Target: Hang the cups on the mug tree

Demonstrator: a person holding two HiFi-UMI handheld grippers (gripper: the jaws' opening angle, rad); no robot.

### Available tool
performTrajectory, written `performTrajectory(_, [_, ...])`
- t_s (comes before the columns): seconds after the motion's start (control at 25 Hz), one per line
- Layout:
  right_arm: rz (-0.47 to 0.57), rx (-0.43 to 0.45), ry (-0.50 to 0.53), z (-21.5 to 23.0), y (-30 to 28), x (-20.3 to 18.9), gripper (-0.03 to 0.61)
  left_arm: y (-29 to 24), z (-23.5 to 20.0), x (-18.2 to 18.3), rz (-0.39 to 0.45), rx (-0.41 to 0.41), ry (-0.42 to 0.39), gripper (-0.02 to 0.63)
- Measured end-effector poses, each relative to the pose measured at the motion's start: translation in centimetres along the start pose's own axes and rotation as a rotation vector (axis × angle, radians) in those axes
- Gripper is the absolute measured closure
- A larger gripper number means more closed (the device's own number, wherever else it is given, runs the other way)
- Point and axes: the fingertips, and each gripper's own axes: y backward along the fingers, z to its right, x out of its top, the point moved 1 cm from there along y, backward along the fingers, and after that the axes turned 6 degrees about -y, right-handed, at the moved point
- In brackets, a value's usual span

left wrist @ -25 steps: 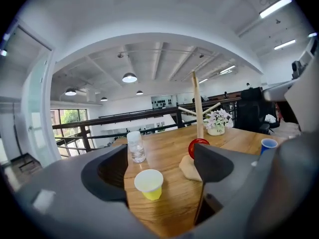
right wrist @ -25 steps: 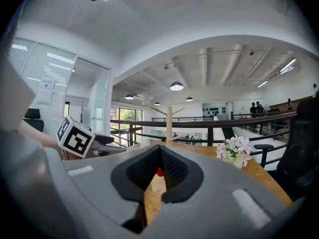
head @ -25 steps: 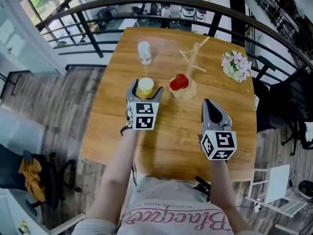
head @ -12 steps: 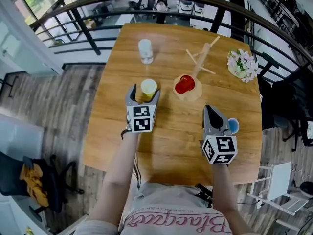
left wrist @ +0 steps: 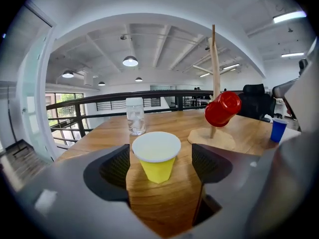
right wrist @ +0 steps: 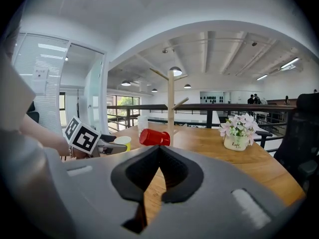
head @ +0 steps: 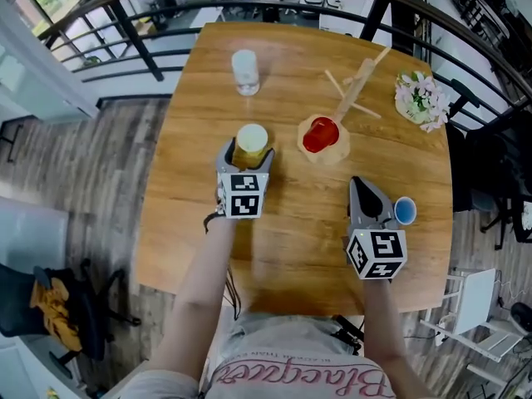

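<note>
**Head view.** Your left gripper (head: 248, 156) has the yellow cup (head: 252, 138) between its two jaws, which stand apart on either side of it. The cup is upright on the wooden table (head: 283, 239), left of the mug tree (head: 357, 86). Half a second ago the cup stood just ahead of the jaw tips; now the jaws reach along both its sides. Your right gripper (head: 359, 184) is closed and empty, as it was a second ago. The blue cup (head: 405, 211) is just beside it on its right and did not show a second ago. The red cup (head: 321, 134) hangs low on the tree over the round base, as before. A clear glass (head: 245, 71) stands at the far side of the table and a flower pot (head: 422, 98) near the right edge.

**Left gripper view.** The yellow cup (left wrist: 156, 156) stands upright between the pads, nearer the left one, and a sliver of table shows on each side, so the pads do not press on it. It is a small tapered cup with a pale rim and inside. Behind it are the clear glass (left wrist: 135, 116), the red cup (left wrist: 222, 108) tilted on the mug tree (left wrist: 214, 68), and the blue cup (left wrist: 278, 130) far right.

**Right gripper view.** Your right gripper (right wrist: 158, 151) has its jaws together with nothing between them. Past them the red cup (right wrist: 154, 137) lies sideways against the mug tree (right wrist: 171, 98). The yellow cup (right wrist: 121, 142) sits in the left gripper at the left.
</note>
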Motion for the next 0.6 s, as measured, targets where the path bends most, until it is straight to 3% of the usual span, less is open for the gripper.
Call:
performTrajectory(0.28, [-0.020,-0.012,0.013,0.6,-0.3,-1.5,0.577,-1.7,0.1,-1.3,-0.014,0.006,0.015,0.247])
performTrajectory(0.44, [-0.023,-0.018,0.013,0.9,-0.5,-2.0,0.577,-2.2,0.0,-1.9,-0.031,0.030,0.010,0.318])
performTrajectory(0.6, [-0.017,-0.017,0.012,0.9,-0.4,-1.8,0.577,-2.1,0.0,-1.5,-0.018,0.034,0.002,0.324])
